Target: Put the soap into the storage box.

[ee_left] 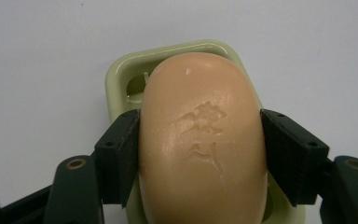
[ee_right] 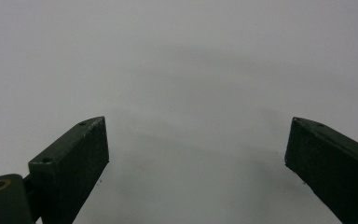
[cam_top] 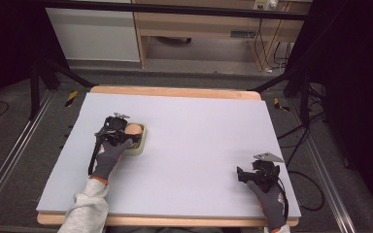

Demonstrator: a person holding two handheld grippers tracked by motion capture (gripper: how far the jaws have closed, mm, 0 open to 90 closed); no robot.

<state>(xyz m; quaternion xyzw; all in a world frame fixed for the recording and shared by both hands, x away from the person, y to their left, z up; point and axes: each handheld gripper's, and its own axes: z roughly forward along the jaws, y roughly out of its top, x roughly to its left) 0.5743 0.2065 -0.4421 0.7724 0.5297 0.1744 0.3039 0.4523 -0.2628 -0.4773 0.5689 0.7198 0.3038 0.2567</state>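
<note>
Pale lilac-grey covers the counter (cam_top: pixel 189 145) in front of us, with a dark floor and wooden furniture beyond it. On the left part of the counter sits a small pale green soap dish (ee_left: pixel 121 77), and in it lies a peach-coloured bar of soap (ee_left: pixel 203 140) with a mark pressed into its top. Our left gripper (ee_left: pixel 201 156) reaches over the dish – its two black fingers (ee_left: pixel 121 156) press against the bar's long sides, grasping the soap. Our right gripper (ee_right: pixel 196 158) rests well apart from it, near the counter's front right corner, its fingers (ee_right: pixel 79 163) spread wide with bare counter between them – released, holding nothing. Gloved hands grip both tools.
</note>
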